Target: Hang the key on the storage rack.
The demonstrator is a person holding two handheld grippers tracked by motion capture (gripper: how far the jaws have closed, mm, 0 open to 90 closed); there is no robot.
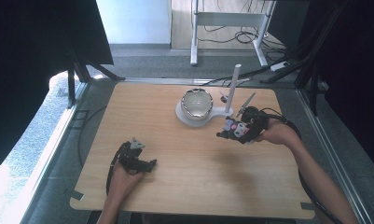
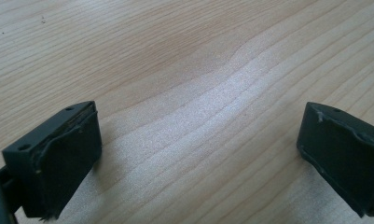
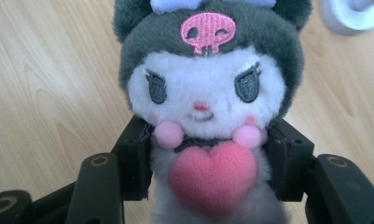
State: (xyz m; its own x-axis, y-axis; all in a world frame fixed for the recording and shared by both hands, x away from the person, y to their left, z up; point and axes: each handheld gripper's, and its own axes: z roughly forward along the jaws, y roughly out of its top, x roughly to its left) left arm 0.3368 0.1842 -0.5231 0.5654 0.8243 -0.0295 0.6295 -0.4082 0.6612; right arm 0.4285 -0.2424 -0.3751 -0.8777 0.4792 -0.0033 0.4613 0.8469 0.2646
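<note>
Right gripper (image 3: pixel 208 158) clamps a plush toy (image 3: pixel 208 107) by the body, and we see both jaws pressed into its sides just below the two pink pompoms. We read the toy as upright between the jaws, face toward the camera, with a grey hood carrying a pink skull patch and a pink heart on its chest. From the high view, we locate this right gripper (image 1: pixel 224 133) above the wooden table (image 1: pixel 184 186), at its right half, just in front of a white stand (image 1: pixel 190 119) that carries a shiny bowl (image 1: pixel 197 103) and a white upright post (image 1: pixel 232 88). Left gripper (image 2: pixel 198 154) stands released, jaws wide apart with bare wood between them. We find the left gripper (image 1: pixel 149 164) low over the table's near left part, well apart from the toy.
</note>
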